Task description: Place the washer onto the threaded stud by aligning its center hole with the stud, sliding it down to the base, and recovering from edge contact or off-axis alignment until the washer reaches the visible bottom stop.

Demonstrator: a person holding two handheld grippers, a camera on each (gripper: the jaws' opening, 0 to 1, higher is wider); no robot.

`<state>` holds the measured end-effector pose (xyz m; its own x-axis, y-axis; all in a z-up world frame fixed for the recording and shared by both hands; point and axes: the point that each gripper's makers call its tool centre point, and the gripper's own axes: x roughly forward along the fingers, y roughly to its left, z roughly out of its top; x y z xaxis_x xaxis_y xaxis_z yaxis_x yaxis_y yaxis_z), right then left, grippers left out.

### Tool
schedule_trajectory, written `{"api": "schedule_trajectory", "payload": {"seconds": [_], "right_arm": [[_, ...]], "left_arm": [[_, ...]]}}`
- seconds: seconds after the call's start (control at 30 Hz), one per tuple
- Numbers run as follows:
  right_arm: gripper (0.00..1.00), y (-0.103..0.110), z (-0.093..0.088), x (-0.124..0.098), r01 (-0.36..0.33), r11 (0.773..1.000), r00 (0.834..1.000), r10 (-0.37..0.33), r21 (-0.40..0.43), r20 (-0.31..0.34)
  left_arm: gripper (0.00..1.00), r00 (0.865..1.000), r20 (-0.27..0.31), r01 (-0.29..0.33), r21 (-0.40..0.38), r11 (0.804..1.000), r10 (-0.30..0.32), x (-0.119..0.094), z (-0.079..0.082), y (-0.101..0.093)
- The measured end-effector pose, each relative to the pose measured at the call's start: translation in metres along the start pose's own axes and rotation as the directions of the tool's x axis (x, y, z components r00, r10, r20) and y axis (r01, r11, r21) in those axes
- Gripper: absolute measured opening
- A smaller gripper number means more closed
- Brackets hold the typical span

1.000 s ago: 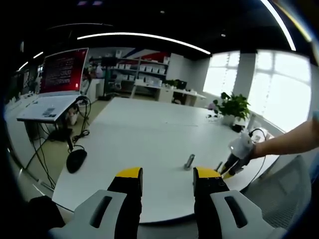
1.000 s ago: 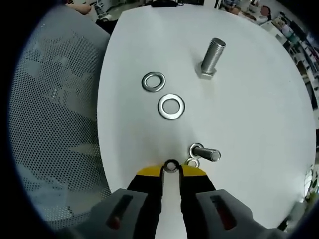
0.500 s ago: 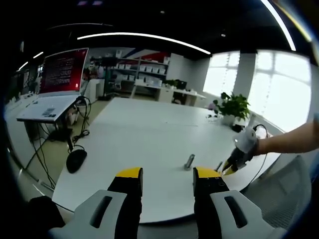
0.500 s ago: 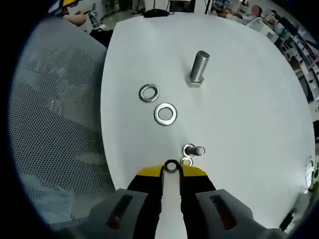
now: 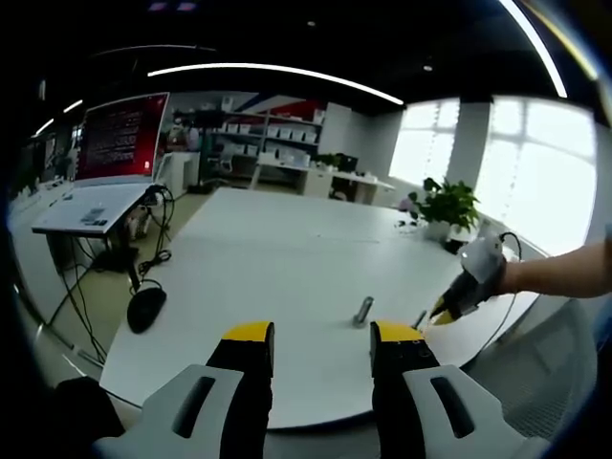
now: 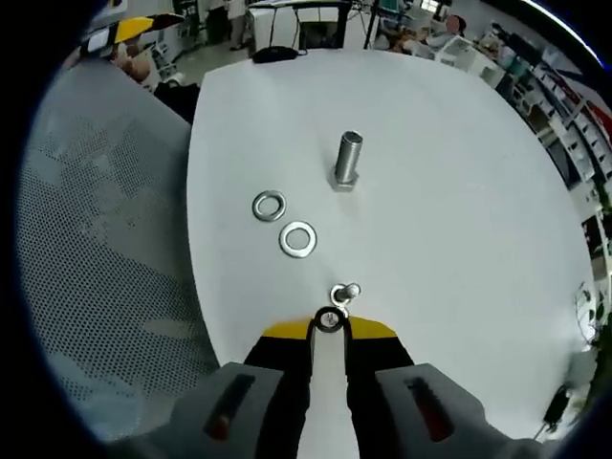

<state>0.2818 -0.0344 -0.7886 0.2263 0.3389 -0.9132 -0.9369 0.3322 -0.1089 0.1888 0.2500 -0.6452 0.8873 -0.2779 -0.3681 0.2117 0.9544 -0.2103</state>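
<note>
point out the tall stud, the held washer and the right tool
tall stud (image 6: 347, 160), right gripper view, on its threaded shaft
held washer (image 6: 330, 320), right gripper view, on its ring
right tool (image 6: 330, 328), right gripper view, between its tips

The left gripper view was dim overhead, the dark ceiling cut by long curved light strips (image 5: 277, 72). Daylight poured through the windows (image 5: 535, 167) at the far right and blew them out to white. A red screen (image 5: 122, 136) glowed at the far left. The white surface (image 6: 459, 191) in the right gripper view was bright and evenly lit, with only faint shadows beside the upright bolt (image 6: 347, 161) and the washers. Fisheye bending curved straight lines near the edges, and both views were slightly soft.
</note>
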Motion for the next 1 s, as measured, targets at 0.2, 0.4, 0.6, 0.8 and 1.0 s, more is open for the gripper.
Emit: {"api": "schedule_trajectory", "payload": {"seconds": [0.2,0.4,0.6,0.8,1.0], "right_arm": [[0.14,-0.004,0.006,-0.003,0.028,1.0,0.999,-0.028,-0.003,0.021],[0.14,-0.008,0.012,-0.005,0.044,0.999,0.998,-0.044,0.004,0.039],[0.14,-0.012,0.014,-0.005,0.046,0.999,0.998,-0.046,0.015,0.046],[0.14,-0.013,0.017,0.0,0.042,0.999,0.999,-0.042,-0.013,0.025],[0.14,-0.014,0.017,0.003,0.028,0.999,1.0,-0.029,-0.04,-0.005]], "left_arm": [[0.38,1.0,0.002,-0.002,-0.002,1.0,0.002,0.0,0.0,0.0],[0.38,1.0,0.001,-0.002,-0.002,1.0,0.002,0.0,0.0,0.0],[0.38,1.0,0.001,-0.001,-0.001,1.0,0.001,0.0,0.0,0.0],[0.38,1.0,0.004,-0.002,-0.002,1.0,0.002,0.0,0.0,0.0],[0.38,1.0,0.005,-0.002,-0.003,1.0,0.002,0.0,0.0,0.0]]}}
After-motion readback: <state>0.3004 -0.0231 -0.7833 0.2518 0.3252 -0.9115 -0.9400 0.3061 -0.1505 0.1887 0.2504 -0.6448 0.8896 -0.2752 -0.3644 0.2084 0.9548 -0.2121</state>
